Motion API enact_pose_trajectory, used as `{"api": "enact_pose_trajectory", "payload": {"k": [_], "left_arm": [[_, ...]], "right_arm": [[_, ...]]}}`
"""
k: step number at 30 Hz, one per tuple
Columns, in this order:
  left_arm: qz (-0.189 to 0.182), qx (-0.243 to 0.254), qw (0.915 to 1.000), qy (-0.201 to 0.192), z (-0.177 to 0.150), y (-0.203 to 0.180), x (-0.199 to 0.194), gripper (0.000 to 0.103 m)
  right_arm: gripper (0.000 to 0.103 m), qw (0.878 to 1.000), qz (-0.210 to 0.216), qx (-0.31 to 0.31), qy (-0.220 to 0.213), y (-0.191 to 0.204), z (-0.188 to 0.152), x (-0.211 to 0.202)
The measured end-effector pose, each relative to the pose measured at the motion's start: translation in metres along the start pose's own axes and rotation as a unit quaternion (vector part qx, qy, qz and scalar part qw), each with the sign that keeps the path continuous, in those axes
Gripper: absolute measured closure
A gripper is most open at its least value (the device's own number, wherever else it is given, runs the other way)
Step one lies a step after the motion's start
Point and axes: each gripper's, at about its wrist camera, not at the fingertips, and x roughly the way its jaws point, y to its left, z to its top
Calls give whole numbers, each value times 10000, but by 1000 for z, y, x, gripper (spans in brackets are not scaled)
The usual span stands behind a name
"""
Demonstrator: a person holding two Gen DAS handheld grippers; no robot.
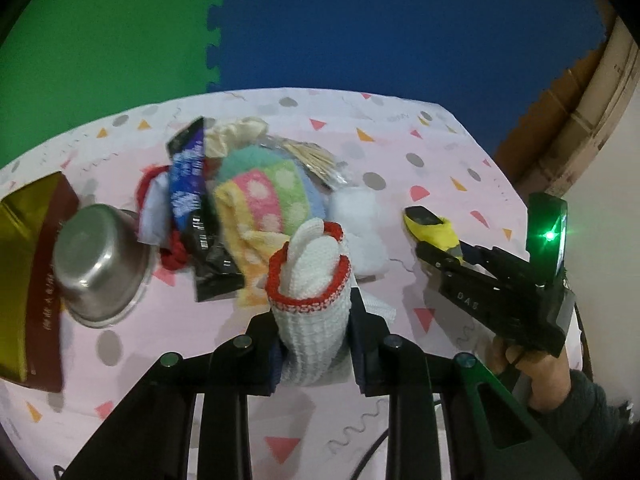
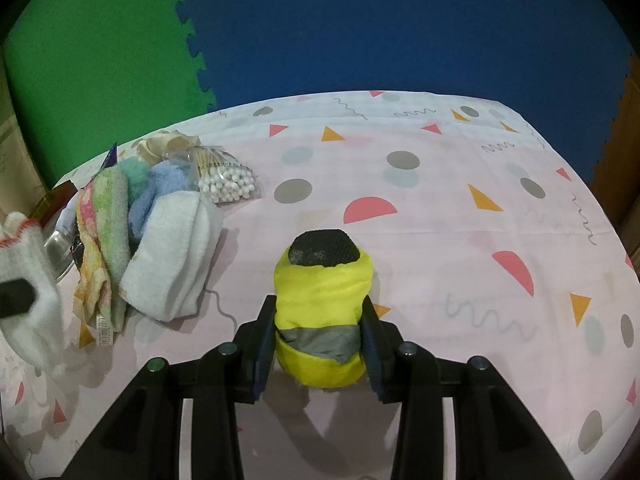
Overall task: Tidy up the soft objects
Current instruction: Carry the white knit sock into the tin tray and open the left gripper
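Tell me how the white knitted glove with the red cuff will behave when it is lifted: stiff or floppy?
Probably floppy: the white knitted glove bunches between the left gripper's pads and its cuff folds over. It likely weighs little, being loose open knit. Slipping seems unlikely, since the ribbed knit should catch on the pads.

Left gripper (image 1: 314, 344) clamps a white knitted glove (image 1: 310, 300) with a red cuff above a pink patterned tablecloth (image 1: 400, 140); a steel bowl (image 1: 98, 264) sits left.
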Motion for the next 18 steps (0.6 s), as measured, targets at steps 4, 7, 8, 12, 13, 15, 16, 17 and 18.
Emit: {"api": "enact_pose_trajectory", "payload": {"k": [4, 7, 8, 12, 13, 15, 16, 17, 18], "left_arm": [[242, -240, 9994, -97, 2, 23, -13, 78], [575, -414, 9973, -169, 4, 44, -20, 78], [710, -471, 9962, -176, 5, 53, -23, 78], [1158, -764, 9900, -240, 10, 91, -39, 78], [1322, -863, 9871, -257, 10, 104, -44, 78], [1618, -976, 9816, -287, 10, 125, -53, 78], [1807, -1021, 9778, -293, 11, 137, -56, 78], [2000, -1061, 9736, -285, 12, 150, -58, 78], [2165, -1118, 9695, -278, 12, 164, -60, 78]], "right_arm": [[63, 10000, -16, -13, 3, 1, 0, 1], [63, 10000, -29, -25, 6, 1, 1, 2], [63, 10000, -31, -26, 6, 1, 1, 2], [63, 10000, -39, -39, 9, 1, 1, 2], [63, 10000, -39, -43, 9, 1, 0, 2], [63, 10000, -44, -47, 9, 2, 0, 2], [63, 10000, -47, -51, 11, 1, 1, 2], [63, 10000, -53, -55, 11, 2, 0, 2], [63, 10000, -57, -58, 11, 1, 0, 1]]}}
